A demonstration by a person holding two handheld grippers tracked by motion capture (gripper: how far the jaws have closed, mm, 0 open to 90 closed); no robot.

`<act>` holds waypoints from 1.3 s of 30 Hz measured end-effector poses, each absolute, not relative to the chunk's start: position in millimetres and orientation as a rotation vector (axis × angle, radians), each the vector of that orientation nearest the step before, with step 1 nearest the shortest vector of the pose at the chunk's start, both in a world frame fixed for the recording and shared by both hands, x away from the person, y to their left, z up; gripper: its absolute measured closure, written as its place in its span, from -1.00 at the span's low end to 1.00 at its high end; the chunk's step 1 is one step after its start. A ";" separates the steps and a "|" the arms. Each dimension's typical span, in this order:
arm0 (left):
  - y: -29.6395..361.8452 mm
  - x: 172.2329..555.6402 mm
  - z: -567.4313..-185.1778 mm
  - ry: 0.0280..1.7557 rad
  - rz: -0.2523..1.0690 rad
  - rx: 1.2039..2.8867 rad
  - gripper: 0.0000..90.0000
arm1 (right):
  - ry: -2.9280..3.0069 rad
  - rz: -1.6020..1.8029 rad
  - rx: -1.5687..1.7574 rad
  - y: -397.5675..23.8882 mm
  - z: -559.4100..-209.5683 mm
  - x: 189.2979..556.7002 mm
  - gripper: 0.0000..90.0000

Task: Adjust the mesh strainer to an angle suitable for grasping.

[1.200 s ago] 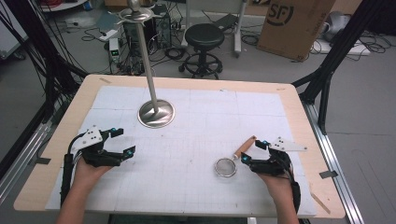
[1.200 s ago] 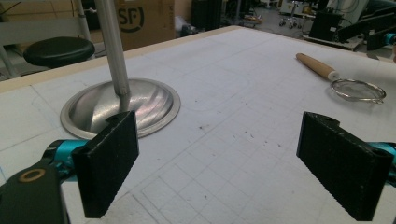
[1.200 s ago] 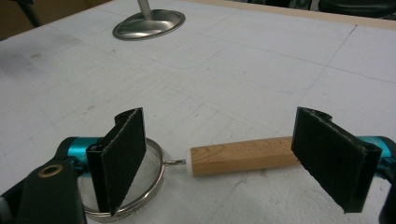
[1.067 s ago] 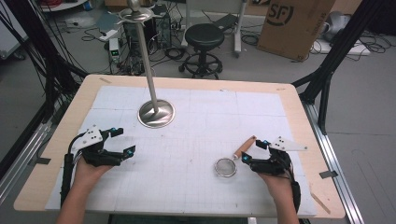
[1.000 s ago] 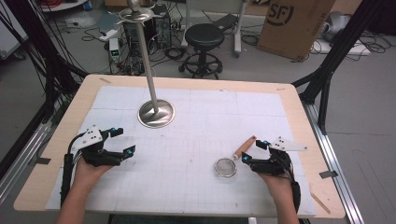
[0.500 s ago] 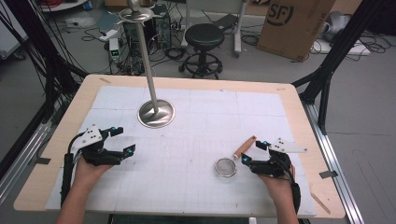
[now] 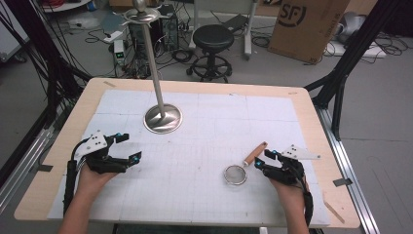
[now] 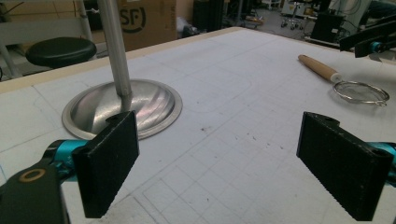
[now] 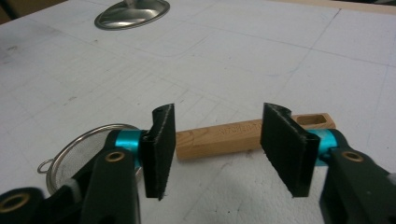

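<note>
The person's right gripper (image 7: 263,163) sits low at the near right of the table (image 7: 311,117), right at the wooden handle (image 9: 224,136) of a small mesh strainer (image 7: 235,175). Its jaws have just been closing in; in the right gripper view they stand one to each side of the handle, which lies crosswise between and just beyond them, with a gap showing on both sides, so the pads are not pressing on the wood. The strainer lies flat on the white gridded mat (image 7: 209,141), its round wire bowl toward the person and its handle angled away to the right. The left gripper (image 7: 127,147) rests at the near left of the mat, well apart from the strainer, its jaws spread wide with nothing between them. Beyond it stands a metal stand (image 7: 162,118), a tall pole rising from a shiny domed base.
</note>
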State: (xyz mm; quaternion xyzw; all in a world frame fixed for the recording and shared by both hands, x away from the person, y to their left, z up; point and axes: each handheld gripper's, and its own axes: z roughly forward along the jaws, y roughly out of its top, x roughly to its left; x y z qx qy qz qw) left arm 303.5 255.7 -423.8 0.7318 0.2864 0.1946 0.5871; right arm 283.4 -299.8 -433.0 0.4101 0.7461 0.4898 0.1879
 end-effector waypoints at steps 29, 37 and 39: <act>256.1 302.6 -422.1 0.684 0.476 1.708 -0.65 | 2.137 1.060 1.309 -304.4 -436.1 319.8 0.98; 256.0 301.8 -421.2 0.678 0.472 1.706 -0.65 | 2.142 1.038 1.363 -306.6 -442.4 327.4 0.98; 255.8 301.8 -420.9 0.674 0.470 1.706 -0.65 | 2.143 1.040 1.367 -306.6 -442.9 327.9 0.98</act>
